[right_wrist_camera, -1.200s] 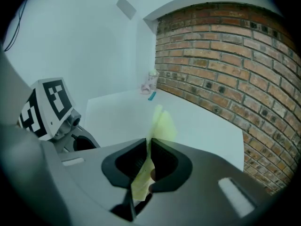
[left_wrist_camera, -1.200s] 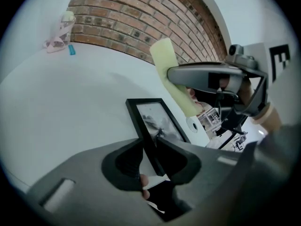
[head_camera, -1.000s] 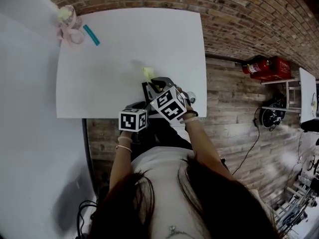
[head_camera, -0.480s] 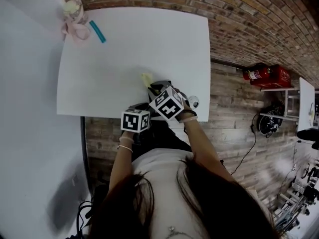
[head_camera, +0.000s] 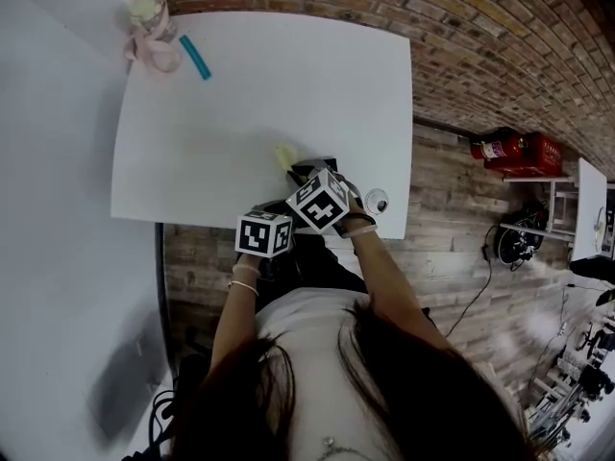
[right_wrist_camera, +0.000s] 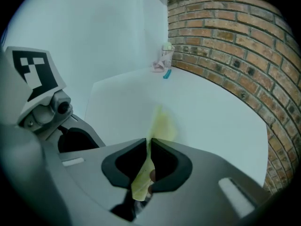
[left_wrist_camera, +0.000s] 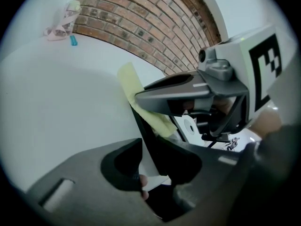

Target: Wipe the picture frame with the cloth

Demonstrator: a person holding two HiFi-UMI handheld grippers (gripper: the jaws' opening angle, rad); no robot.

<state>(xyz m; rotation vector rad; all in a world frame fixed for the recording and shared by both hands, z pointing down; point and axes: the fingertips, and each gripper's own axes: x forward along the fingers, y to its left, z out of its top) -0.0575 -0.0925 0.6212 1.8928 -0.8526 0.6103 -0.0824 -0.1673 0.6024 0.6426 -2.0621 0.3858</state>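
Observation:
A dark picture frame stands on edge at the white table's near edge, seen from above as a dark frame. My left gripper has it between its jaws. The jaws have just been opening slightly, and the frame still fills the gap. A pale yellow cloth is pinched in my right gripper, which is shut on it. In the left gripper view the cloth hangs from the right gripper against the frame's upper edge. The frame's face is mostly hidden.
A pink ribbon-like thing and a teal stick lie at the table's far left corner. A small round object sits by the near right edge. Brick wall lies beyond the table, and a red fire extinguisher is on the right.
My right gripper has sunk a little with the cloth, closer onto the frame. The left gripper has stayed where it was.

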